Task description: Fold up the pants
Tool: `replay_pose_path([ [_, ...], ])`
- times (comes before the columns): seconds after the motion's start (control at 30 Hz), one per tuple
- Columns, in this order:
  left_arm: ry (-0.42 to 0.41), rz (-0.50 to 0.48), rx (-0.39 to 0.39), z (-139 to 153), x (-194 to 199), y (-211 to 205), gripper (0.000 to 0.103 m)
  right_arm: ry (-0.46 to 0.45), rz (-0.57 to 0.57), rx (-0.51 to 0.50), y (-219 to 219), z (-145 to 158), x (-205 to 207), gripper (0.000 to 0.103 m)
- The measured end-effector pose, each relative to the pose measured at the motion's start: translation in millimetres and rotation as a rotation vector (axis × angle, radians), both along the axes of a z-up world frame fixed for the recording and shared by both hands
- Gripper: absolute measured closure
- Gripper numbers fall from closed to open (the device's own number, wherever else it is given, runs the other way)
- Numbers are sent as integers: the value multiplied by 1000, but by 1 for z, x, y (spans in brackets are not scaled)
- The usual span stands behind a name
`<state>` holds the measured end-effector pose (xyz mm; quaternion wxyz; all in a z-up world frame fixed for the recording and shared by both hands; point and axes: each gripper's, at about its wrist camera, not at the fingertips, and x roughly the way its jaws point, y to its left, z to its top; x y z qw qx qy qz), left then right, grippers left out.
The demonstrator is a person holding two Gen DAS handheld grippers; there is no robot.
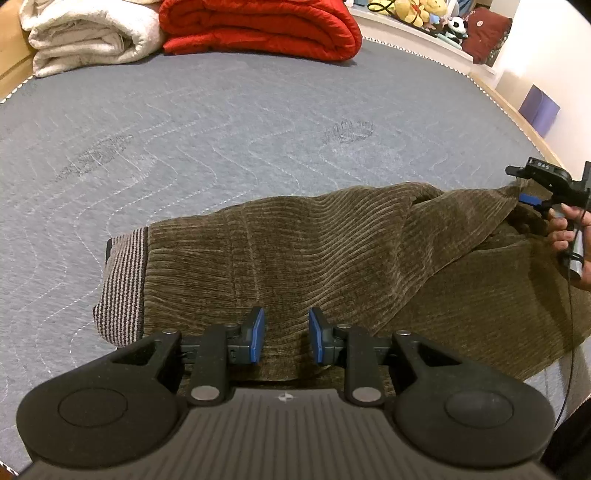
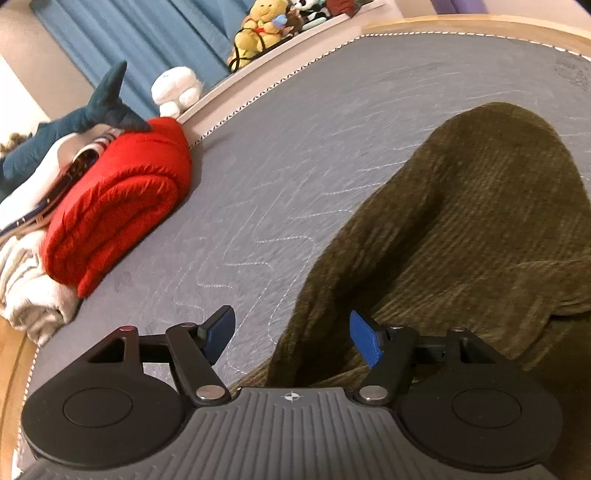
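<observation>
Brown-olive corduroy pants (image 1: 332,258) lie folded over on the grey quilted mat (image 1: 221,129), with the striped waistband (image 1: 123,284) at the left. My left gripper (image 1: 286,334) is open, its blue pads just above the near edge of the pants. My right gripper (image 2: 291,336) is open wide and empty, low over the edge of the pants (image 2: 461,240). In the left wrist view the right gripper (image 1: 546,184) shows at the far right edge, held by a hand, beside a raised fold of the fabric.
A folded red quilt (image 1: 258,26) and a cream blanket (image 1: 85,37) lie at the far edge of the mat. Plush toys (image 2: 262,26) sit on a ledge beyond. A stuffed shark (image 2: 92,110) lies behind the red quilt (image 2: 118,206). The mat's wooden border (image 2: 480,24) runs around.
</observation>
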<state>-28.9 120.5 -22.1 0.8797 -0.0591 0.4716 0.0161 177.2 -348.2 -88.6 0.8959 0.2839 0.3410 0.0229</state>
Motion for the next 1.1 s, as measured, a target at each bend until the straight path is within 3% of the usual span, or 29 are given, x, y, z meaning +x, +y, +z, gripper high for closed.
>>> replay_pose_path([
  [0.03,-2,0,0,1,-1,0,74,2,2,-13,3,0,2,33],
  [0.1,-6,0,3,3,-2,-1,74,7,11,-31,6,0,3,48],
  [0.17,-12,-3,6,4,-3,-2,74,13,14,-45,6,1,3,84],
  [0.27,-21,-2,7,3,-5,-1,74,-12,2,-50,-1,10,-5,94],
  [0.47,-53,-1,4,4,-10,3,74,-112,28,-92,-13,50,-42,95],
  [0.67,-135,6,-19,18,-23,7,74,-236,84,-185,-35,111,-119,96],
  [0.8,-104,-2,-24,26,-17,5,74,-139,103,-231,-50,116,-169,96],
  [0.9,-143,-24,-10,31,-10,-5,74,54,110,-220,-60,83,-191,95],
  [0.97,-155,-32,-23,26,-10,-7,74,133,109,-187,-72,62,-199,90],
  [1.03,-120,-32,-57,22,-11,-6,74,126,44,-206,-94,57,-208,89],
  [1.1,-130,-28,-90,25,-13,-1,74,60,-46,-215,-120,67,-215,72],
])
